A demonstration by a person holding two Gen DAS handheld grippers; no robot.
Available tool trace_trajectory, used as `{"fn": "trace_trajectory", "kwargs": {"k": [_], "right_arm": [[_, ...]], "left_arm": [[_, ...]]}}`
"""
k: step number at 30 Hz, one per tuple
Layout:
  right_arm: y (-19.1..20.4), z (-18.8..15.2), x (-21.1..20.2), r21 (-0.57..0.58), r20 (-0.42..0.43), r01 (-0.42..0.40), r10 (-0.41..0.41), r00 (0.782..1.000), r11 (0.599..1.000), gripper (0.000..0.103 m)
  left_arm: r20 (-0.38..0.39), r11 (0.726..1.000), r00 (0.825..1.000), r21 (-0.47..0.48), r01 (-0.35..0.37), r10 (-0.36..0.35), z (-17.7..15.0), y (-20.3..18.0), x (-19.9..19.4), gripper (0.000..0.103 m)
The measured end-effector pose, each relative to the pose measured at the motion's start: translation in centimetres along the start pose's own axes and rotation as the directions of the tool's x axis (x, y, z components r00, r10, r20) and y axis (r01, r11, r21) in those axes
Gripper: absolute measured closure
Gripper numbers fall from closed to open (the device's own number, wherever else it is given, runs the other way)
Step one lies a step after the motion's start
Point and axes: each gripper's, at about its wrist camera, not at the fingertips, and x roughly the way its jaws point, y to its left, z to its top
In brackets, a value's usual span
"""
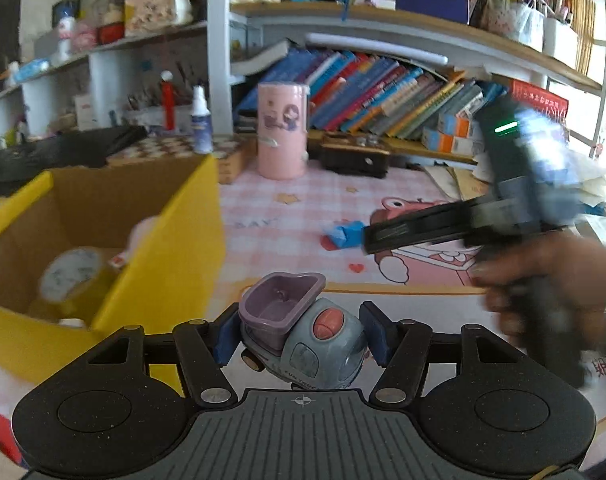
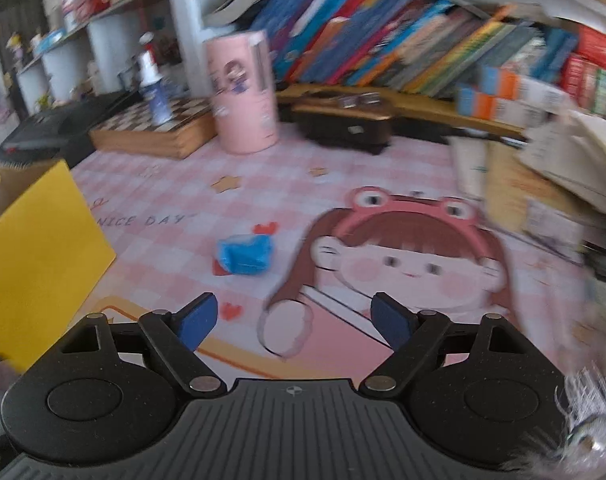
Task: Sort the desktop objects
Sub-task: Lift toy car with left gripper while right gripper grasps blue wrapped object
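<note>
The left tool (image 1: pixel 301 334) is clamped on a small grey-blue toy truck (image 1: pixel 303 340) with a purple hopper, its blue pads (image 1: pixel 225 338) pressing both sides of the toy, just above the desk (image 1: pixel 287 216) with its pink checked mat. At ten o'clock from the toy stands an open yellow cardboard box (image 1: pixel 175 252) holding a roll of tape (image 1: pixel 69 276). The right tool (image 2: pixel 293 320) hovers over the mat with its fingers spread apart and nothing between them. A crumpled blue wrapper (image 2: pixel 245 256) lies on the mat at eleven o'clock from the right tool. A pink cylindrical holder (image 2: pixel 243 92) stands at the far side, near twelve o'clock, before leaning books (image 2: pixel 383 40).
</note>
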Motion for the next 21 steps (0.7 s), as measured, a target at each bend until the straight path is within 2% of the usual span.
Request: {"fn": "trace_trajectory", "kwargs": {"k": [3,7,11,13,14,21], "right_arm": [[1.8,0.4,2.9,-0.056,-0.008,-0.022,0.022,1.000,0.998,0.038],[3.3,1.1,5.7,-0.119,0.007,-0.018,0.019,1.000,0.993,0.040],[3.7,1.6,7.4,-0.125,0.022,-0.016,0.019,1.000,0.992,0.040],[3.8,1.7,7.8,-0.122,0.028,-0.015,0.019,0.999,0.992,0.049],[3.8,1.8,7.9,-0.126,0.026,-0.012,0.016,1.000,0.992,0.063],[3.8,1.7,5.8,-0.161,0.055,-0.001,0.010,0.998,0.987,0.065]], "left_arm": [[0.036,1.000,0.999,-0.011,-0.008,0.008,0.0,0.2,-1.6,0.041],[0.057,0.999,0.998,-0.037,-0.038,0.040,0.0,0.6,-2.8,0.041],[0.070,0.997,0.996,-0.060,-0.057,0.061,0.0,0.9,-3.6,0.041],[0.077,0.996,0.995,-0.060,-0.059,0.064,0.0,0.9,-4.2,0.041],[0.084,0.997,0.994,-0.059,-0.059,0.064,0.1,0.9,-4.4,0.041],[0.129,0.996,0.989,-0.072,-0.059,0.068,0.7,1.2,-5.8,0.041]]}}
